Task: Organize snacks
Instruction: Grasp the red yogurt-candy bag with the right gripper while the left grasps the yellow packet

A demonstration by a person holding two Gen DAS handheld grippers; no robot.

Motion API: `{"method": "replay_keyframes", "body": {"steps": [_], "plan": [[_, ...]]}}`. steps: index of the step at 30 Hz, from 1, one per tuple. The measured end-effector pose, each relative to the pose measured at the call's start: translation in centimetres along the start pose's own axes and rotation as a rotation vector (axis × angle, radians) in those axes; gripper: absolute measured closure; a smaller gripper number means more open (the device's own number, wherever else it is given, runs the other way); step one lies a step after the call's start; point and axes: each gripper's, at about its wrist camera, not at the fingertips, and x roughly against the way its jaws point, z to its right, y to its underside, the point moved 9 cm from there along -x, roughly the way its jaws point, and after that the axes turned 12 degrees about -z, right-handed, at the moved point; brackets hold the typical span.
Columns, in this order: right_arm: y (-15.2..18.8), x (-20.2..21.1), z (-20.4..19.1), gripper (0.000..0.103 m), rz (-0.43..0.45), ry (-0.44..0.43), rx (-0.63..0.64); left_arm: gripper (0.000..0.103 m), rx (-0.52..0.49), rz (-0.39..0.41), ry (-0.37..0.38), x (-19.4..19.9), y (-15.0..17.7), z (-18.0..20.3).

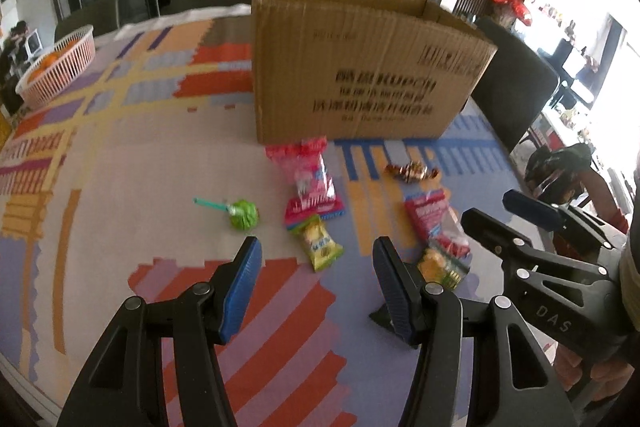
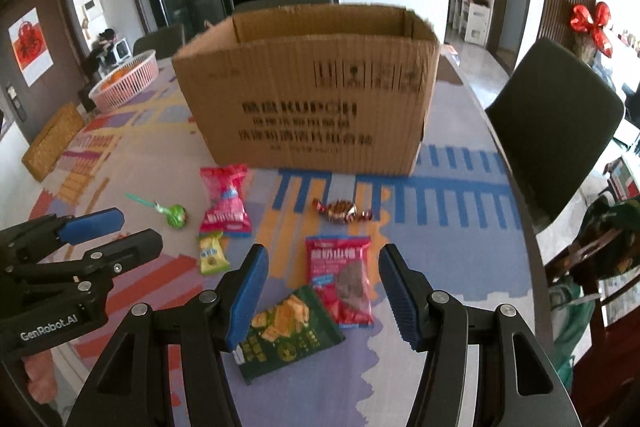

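Observation:
An open cardboard box [image 1: 360,67] [image 2: 312,99] stands on the patterned tablecloth. In front of it lie a green lollipop [image 1: 243,214] [image 2: 176,215], a pink packet [image 1: 310,179] [image 2: 226,203], a small yellow packet [image 1: 320,245] [image 2: 212,255], a brown wrapped candy [image 1: 412,171] [image 2: 342,211], a red packet [image 1: 430,217] [image 2: 340,275] and a green cracker packet [image 1: 442,265] [image 2: 286,331]. My left gripper [image 1: 317,243] [image 2: 140,227] hangs open above the yellow packet. My right gripper [image 2: 323,251] [image 1: 488,207] hangs open over the red and green packets. Neither holds anything.
A pink basket [image 1: 60,67] [image 2: 128,79] with oranges sits at the table's far left. A dark chair [image 2: 556,131] [image 1: 516,87] stands by the right table edge. A woven mat [image 2: 52,143] lies at the left edge.

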Motion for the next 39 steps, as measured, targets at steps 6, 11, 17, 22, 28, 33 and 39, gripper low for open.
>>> {"method": "replay_keyframes", "body": {"steps": [6, 11, 17, 22, 28, 33, 39], "plan": [[1.2, -2.2, 0.7, 0.045, -0.062, 0.017, -0.013, 0.046, 0.015, -0.058, -0.005, -2.5, 0.7, -0.3], [1.8, -3.9, 1.2, 0.045, -0.108, 0.016, -0.019, 0.046, 0.008, -0.087, -0.018, -4.2, 0.6, -0.3], [1.8, -5.3, 1.6, 0.045, -0.132, 0.025, -0.018, 0.046, 0.031, -0.112, -0.023, -5.7, 0.0, -0.6], [1.5, -6.2, 1.8, 0.045, -0.150, 0.023, -0.024, 0.048, 0.039, -0.122, -0.029, -6.7, -0.7, -0.7], [1.0, -7.1, 1.9, 0.045, -0.155, 0.017, -0.030, 0.054, 0.032, -0.146, -0.048, -8.2, -1.0, -0.6], [0.8, -7.8, 1.5, 0.045, -0.166, 0.010, -0.018, 0.056, 0.031, -0.137, -0.060, -8.4, -1.5, -0.5], [0.7, -8.6, 1.3, 0.046, -0.172, 0.017, -0.009, 0.073, 0.024, -0.126, -0.083, -8.6, -1.8, -0.7]]}}
